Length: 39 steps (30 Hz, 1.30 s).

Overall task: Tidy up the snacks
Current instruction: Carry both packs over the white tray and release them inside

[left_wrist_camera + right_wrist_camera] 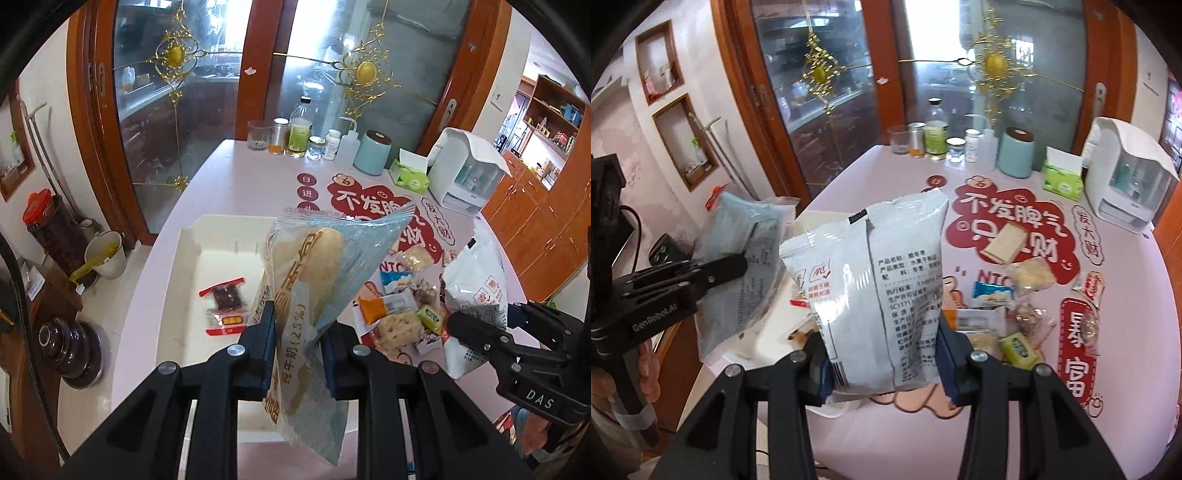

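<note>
Now left tongs (pixel 297 332) clenched on blue bread packet (pixel 317 266) above white tray (pixel 192 236), right tongs (pixel 882 350) gripping white bag (pixel 875 280).

The white bag (pixel 875 295) blocks most of the white tray (pixel 764 347) behind it, the snack pile (pixel 1008 317) is too jumbled to sort out, and the bread packet (pixel 306 332) covers the tray's right half.

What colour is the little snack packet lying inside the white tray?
Red, with a dark snack inside, in the white plastic tray. Best seen in the left wrist view.
</note>
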Each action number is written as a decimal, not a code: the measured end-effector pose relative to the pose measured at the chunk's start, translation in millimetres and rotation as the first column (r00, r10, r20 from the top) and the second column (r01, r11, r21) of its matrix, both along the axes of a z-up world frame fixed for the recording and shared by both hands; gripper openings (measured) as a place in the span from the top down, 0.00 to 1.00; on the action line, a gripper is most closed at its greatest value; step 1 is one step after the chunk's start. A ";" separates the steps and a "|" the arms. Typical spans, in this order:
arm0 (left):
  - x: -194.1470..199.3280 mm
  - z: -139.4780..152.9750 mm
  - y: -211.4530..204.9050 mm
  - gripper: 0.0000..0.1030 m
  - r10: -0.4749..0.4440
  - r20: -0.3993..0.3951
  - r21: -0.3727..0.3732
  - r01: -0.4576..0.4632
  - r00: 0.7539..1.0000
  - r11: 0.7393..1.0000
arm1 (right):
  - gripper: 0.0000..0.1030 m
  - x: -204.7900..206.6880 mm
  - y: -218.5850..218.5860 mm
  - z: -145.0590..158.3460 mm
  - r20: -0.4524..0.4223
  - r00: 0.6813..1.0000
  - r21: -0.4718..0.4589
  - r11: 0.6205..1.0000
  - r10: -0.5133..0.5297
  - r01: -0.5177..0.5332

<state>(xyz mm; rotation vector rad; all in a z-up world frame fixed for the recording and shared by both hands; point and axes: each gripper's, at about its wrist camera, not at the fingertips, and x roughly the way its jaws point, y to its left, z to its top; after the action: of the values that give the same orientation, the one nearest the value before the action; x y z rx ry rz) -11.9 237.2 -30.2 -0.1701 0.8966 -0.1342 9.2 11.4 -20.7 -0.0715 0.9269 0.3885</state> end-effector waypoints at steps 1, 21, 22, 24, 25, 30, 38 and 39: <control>-0.8 -2.4 3.6 0.81 0.000 -0.003 -0.001 0.000 1.000 1.000 | 0.56 -1.3 4.9 -1.4 -0.005 1.000 -0.001 1.000 0.006 -0.006; 3.4 -24.1 24.1 0.81 -0.038 -0.056 0.026 0.039 0.998 0.999 | 0.54 15.9 77.4 -5.9 -0.052 0.998 0.001 0.999 0.044 -0.044; 4.7 -24.5 24.1 0.81 -0.037 -0.054 0.033 0.039 0.998 0.999 | 0.54 18.4 79.6 -5.9 -0.052 0.998 0.000 0.999 0.043 -0.043; 5.0 -23.4 24.8 0.81 -0.035 -0.041 0.037 0.036 0.999 0.999 | 0.54 22.5 84.1 -6.0 -0.049 0.998 -0.007 0.999 0.039 -0.040; 5.2 -22.6 25.7 0.76 -0.031 -0.034 0.034 0.032 0.999 0.999 | 0.54 24.0 85.4 -6.2 -0.047 0.998 -0.010 0.999 0.037 -0.037; 3.5 -15.9 35.5 0.23 0.043 0.009 0.053 -0.044 0.999 0.998 | 0.50 32.7 87.9 -10.1 -0.046 0.999 -0.013 1.000 0.015 -0.015; 5.9 -17.0 52.9 0.13 0.081 -0.002 -0.027 -0.081 0.997 0.996 | 0.38 36.9 83.0 -8.5 -0.024 1.000 0.006 1.000 -0.011 0.011; 6.4 -17.2 52.8 0.13 0.081 -0.002 -0.024 -0.081 0.997 0.996 | 0.38 36.7 83.4 -8.2 -0.018 1.000 -0.001 1.000 -0.011 0.011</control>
<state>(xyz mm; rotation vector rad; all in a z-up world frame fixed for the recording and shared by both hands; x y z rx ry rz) -5.5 290.0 -47.4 -0.2286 0.8882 -0.0691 45.9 94.8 -28.9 -0.0637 0.9454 0.3786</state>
